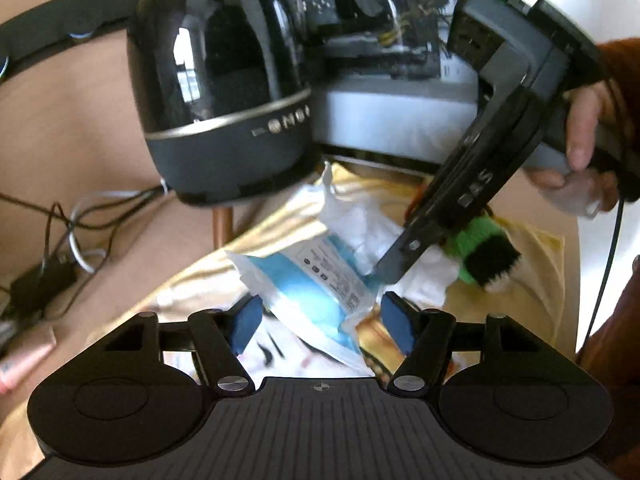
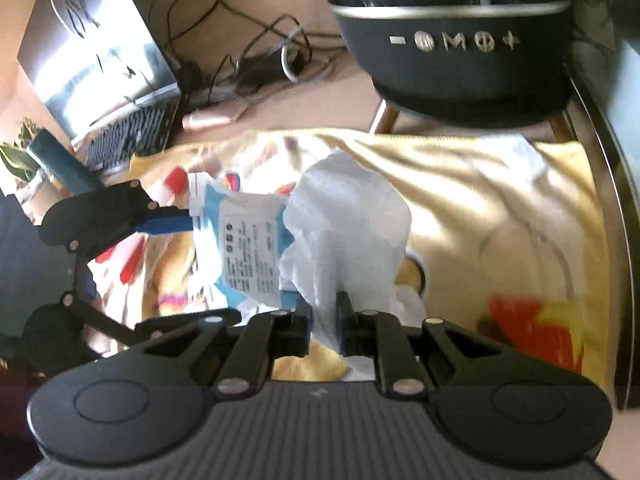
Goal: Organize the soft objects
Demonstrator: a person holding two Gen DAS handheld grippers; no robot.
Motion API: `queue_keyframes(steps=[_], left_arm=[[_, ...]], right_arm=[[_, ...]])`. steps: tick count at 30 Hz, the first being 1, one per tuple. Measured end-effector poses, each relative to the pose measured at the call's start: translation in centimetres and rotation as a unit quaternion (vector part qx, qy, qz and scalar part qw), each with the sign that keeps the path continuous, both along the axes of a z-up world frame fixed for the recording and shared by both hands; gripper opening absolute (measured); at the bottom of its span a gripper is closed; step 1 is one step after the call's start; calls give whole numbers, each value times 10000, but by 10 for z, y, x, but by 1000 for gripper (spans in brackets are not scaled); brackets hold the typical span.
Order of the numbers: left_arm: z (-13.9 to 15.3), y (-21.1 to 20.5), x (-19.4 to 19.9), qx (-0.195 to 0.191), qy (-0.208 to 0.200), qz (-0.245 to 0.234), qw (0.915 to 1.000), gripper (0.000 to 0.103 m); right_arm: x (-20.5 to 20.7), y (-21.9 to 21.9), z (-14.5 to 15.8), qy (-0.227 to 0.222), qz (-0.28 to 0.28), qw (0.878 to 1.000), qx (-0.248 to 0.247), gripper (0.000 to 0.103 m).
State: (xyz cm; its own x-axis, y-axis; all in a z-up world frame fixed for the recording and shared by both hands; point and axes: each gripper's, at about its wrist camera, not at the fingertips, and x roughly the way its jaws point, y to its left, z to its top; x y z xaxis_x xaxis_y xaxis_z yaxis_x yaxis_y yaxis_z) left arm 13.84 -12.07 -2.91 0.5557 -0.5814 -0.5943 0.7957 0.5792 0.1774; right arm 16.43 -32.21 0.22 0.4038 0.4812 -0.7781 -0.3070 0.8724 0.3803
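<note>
Pinching white tissue point(image 2: 344, 240) in closed right gripper point(image 2: 325, 320); spreading left gripper point(image 1: 320, 322) wide around blue-white packet point(image 1: 316, 280), lying on yellow printed cloth point(image 2: 500, 200) covering tan table point(image 1: 80, 120), beside black speaker point(image 1: 220, 88), tangled cables point(image 2: 256, 52).

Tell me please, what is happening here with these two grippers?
A person is sorting soft things lying on a yellow cloth. The right gripper is shut on a crumpled white tissue. The left gripper is open, with its fingers on either side of a blue-and-white packet beside the tissue, not gripping it. A green and black plush toy lies nearby, and a black speaker stands behind.
</note>
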Motion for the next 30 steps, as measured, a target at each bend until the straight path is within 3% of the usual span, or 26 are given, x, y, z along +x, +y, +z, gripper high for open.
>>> queue_keyframes(steps=[3, 7, 9, 11, 14, 16, 19, 23, 26, 30], left_arm=[[-5, -8, -6, 50, -96, -17, 9999, 72], [-8, -15, -8, 56, -203, -16, 9998, 72], [-10, -17, -8, 88, -190, -22, 9998, 72], [-12, -19, -8, 115, -143, -14, 9998, 73], [-14, -21, -4, 149, -76, 57, 9998, 76], [-13, -18, -3, 129, -85, 182, 9997, 79], [-12, -7, -3, 28, 45, 441, 9990, 83], [-10, 5, -5, 64, 64, 730, 9973, 84], [-1, 19, -9, 101, 2, 1024, 9947, 88], [14, 51, -3, 12, 76, 1636, 9865, 93]], right_arm=[[-10, -6, 23, -246, -65, 9997, 33, 15], [-5, -11, 70, -765, -252, 9898, 1173, 15], [6, -5, 76, -870, -261, 9805, 1744, 18], [23, 6, 62, -645, -333, 9802, 1842, 18], [32, 13, 29, -109, -510, 9884, 1429, 16], [24, 4, 16, 58, -678, 9914, 1121, 16], [9, -17, 11, 170, -894, 9899, 1090, 16], [-11, -43, 19, -46, -1093, 9928, 497, 16], [-18, -49, 20, -355, -1175, 9921, -259, 16], [-16, -54, 17, -502, -1266, 9894, -495, 15]])
